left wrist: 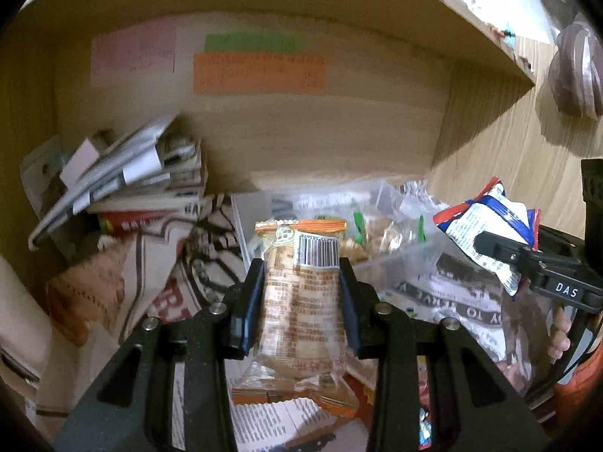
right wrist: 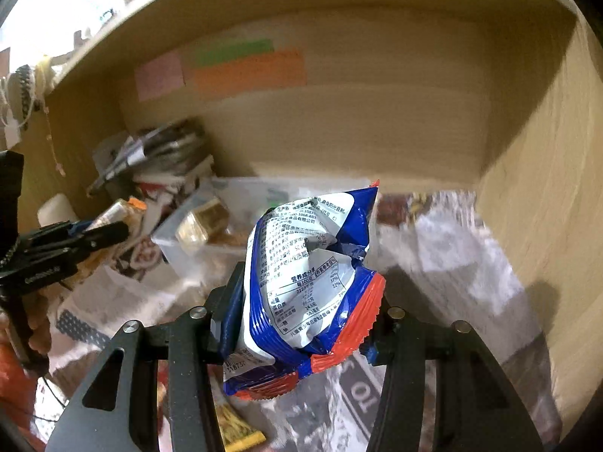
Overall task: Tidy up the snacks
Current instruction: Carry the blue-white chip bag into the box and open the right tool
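My left gripper [left wrist: 300, 275] is shut on a clear cracker packet with orange ends [left wrist: 301, 301], held upright in front of a clear plastic bin [left wrist: 245, 222] that holds several small snack packs. My right gripper [right wrist: 307, 282] is shut on a crumpled blue, white and red snack bag [right wrist: 309, 282], held above the shelf floor to the right of the same bin [right wrist: 177, 248]. In the left wrist view the right gripper [left wrist: 527, 260] with its bag [left wrist: 490, 222] shows at the right. In the right wrist view the left gripper [right wrist: 71, 241] with its packet [right wrist: 120, 211] shows at the left.
All this is inside a wooden cubby with pink, green and orange notes on the back wall [left wrist: 260, 67]. A stack of papers and booklets [left wrist: 124, 173] fills the back left. Printed paper [right wrist: 452, 248] covers the floor. More snack packets [right wrist: 233, 425] lie near the front.
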